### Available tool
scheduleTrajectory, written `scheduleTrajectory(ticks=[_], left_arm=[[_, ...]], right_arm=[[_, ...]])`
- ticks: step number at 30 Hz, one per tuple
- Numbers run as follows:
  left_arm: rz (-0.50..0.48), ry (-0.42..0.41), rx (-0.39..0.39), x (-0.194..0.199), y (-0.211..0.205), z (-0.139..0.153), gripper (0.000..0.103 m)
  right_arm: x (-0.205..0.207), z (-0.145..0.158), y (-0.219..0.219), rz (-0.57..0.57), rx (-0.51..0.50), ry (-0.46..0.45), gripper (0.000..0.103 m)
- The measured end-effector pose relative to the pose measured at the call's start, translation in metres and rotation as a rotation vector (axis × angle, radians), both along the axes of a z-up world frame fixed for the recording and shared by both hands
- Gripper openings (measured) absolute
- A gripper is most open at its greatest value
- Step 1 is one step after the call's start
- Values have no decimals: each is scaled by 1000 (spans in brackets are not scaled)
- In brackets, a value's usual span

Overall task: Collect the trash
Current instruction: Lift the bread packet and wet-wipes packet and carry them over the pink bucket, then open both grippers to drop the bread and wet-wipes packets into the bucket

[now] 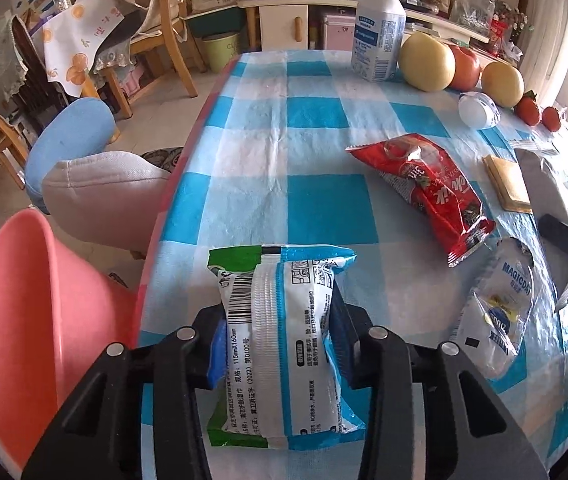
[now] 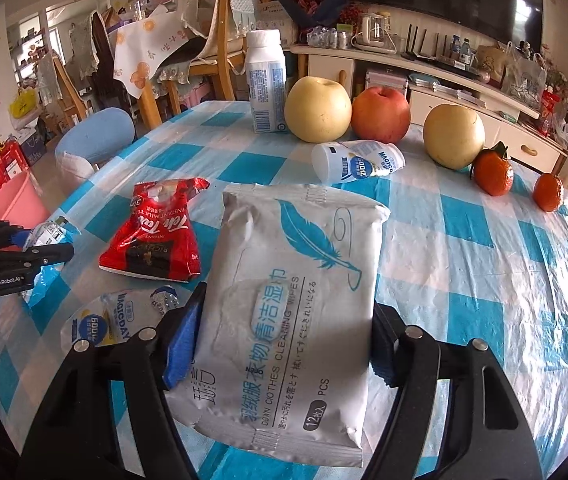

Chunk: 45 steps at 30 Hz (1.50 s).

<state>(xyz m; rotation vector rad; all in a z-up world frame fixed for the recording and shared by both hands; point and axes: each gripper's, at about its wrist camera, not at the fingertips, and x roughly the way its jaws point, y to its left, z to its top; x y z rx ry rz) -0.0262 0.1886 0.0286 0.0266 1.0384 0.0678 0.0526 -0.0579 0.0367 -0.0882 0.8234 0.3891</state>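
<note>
Blue and white squares cover the table cloth (image 1: 307, 116), and trash lies on it. Both grippers are squeezing packs above the cloth — the left gripper (image 1: 280, 344) is closed on a green and blue pack (image 1: 280, 344), and the right gripper (image 2: 284, 344) is closed on a grey wipes pack (image 2: 295, 304). A red wrapper (image 2: 156, 232) lies flat just left of the wipes pack. A crumpled clear wrapper (image 2: 104, 320) lies near the red wrapper. Past the wipes pack sit a tipped small bottle (image 2: 355, 162), then apples — and a pink bucket (image 1: 32, 320) stands off the table's left edge.
</note>
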Motion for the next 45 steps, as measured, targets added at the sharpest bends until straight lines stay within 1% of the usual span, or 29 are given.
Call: scheduleTrajectory(ticks=[3,6,10,16,20,23,26,29,35,37,40,45], left_arm=[[18,-35,-13,-1,5,9,41],[36,-75,-9,-3,10,20,41],[69,-133,-7,-8,22,38,41],[136,-210,-4,-22,47,63,41],[202,-246,-4,-31,71,75,41],[256,-263,-10,-39,91,80,41],[304,-274,-2,-47,110,82,41],[345,-281,-14,-55,126,83,41],[429,-278,-12,-67,159,79,41],[456,-274,-5,-71,170,78,41],[493,-268,-15,-76,185,73,41],[548,-255,-23,-81,207,66,41]], right_arm=[[-4,7,-3,-13,42,2,71],[-10,16,-2,-17,74,-3,71],[-17,32,7,-1,104,-27,71],[-29,58,39,58,151,-54,71],[-36,70,71,108,205,-56,71],[-40,77,105,166,226,-51,71],[-44,85,138,228,230,-53,71],[-49,93,172,287,231,-60,71],[-52,97,233,374,221,-59,71],[-53,97,249,393,216,-58,71],[-55,95,272,419,207,-57,71],[-54,89,299,452,204,-42,71]])
